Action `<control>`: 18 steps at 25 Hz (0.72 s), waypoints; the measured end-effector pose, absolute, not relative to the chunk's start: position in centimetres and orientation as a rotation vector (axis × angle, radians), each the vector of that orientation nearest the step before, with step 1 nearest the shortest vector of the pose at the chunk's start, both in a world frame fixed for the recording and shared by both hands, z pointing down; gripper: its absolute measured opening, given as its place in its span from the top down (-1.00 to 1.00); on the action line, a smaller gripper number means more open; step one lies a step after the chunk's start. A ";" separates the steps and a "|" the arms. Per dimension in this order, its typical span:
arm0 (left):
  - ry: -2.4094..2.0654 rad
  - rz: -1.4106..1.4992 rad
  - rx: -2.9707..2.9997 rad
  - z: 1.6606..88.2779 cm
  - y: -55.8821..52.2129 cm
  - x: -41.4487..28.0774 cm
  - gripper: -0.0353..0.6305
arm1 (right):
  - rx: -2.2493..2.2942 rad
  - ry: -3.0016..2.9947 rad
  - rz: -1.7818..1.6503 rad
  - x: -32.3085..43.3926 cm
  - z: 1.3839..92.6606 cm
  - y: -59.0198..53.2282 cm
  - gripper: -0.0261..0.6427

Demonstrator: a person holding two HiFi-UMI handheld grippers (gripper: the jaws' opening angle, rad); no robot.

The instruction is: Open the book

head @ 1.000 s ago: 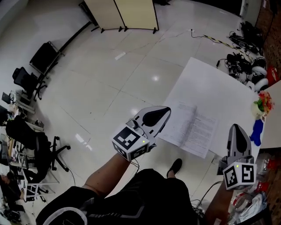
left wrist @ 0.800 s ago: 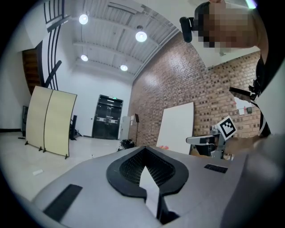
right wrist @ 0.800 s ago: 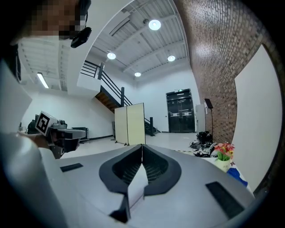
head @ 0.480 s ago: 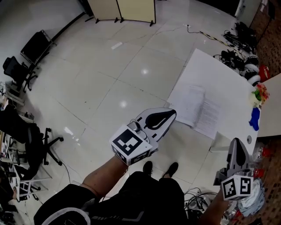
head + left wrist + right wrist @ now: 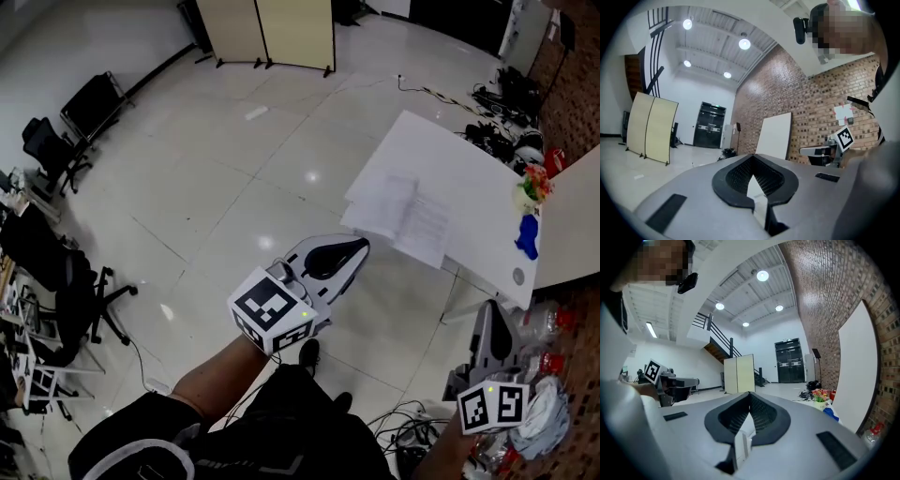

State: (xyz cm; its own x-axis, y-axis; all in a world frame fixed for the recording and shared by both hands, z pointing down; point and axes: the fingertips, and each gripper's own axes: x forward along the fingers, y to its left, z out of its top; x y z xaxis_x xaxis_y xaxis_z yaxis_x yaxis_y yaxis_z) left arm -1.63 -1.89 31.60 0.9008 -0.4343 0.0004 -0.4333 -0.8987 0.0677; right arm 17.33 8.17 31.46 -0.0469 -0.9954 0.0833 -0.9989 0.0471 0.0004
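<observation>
Though both shut, two hand-held grippers; one open book.

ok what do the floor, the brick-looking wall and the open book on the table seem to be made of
Floor: large pale tiles, probably polished ceramic or stone; grout lines and sharp lamp reflections show the gloss.
Wall: bare red-brown brick, matte, with mortar joints visible.
Book: paper, matte white pages with grey lines of print; its cover is not visible.

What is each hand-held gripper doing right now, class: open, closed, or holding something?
Left hand-held gripper: closed, holding nothing.
Right hand-held gripper: closed, holding nothing.
</observation>
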 end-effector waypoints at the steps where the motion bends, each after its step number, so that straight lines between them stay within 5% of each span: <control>1: -0.695 -0.012 2.998 31.7 -0.1 -1.2 0.90 | 2.105 -2.238 0.080 17.6 31.5 9.8 0.93; 18: -0.749 0.005 3.059 29.0 16.3 -6.8 0.90 | 2.120 -2.269 0.031 13.4 29.4 24.6 0.93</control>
State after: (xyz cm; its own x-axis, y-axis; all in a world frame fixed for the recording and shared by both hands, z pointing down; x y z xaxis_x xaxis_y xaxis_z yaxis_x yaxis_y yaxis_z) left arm -6.82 16.31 28.97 0.8869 -0.4619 0.0014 -0.4619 -0.8869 -0.0084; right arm 13.44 24.56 29.37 -0.0677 -0.9969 0.0404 -0.9976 0.0682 0.0100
